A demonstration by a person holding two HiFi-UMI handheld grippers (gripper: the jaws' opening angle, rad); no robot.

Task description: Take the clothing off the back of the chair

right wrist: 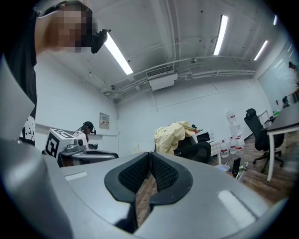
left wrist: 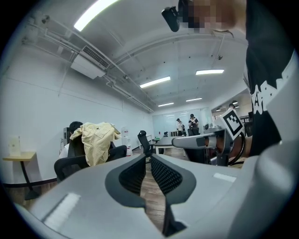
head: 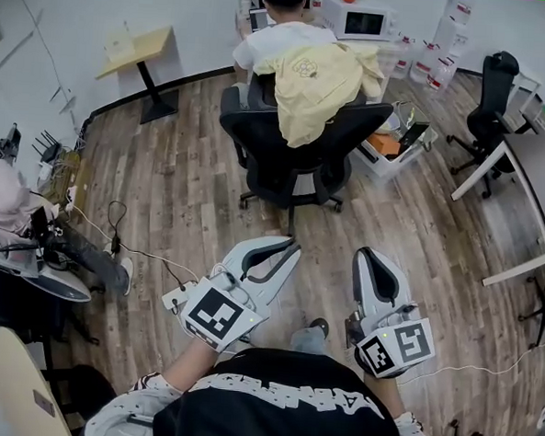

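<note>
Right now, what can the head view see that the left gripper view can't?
Only the head view shows the chair's wheeled base and a loose cable lying on the wooden floor. Only the left gripper view shows the ceiling lights and two people standing far across the room. Both views show the yellow clothing draped over the back of the black chair, and the small wooden table by the wall.

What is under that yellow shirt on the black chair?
The yellow shirt drapes over the backrest of the black chair, with a seated person beyond it. The backrest's top and the person's back are covered.
</note>
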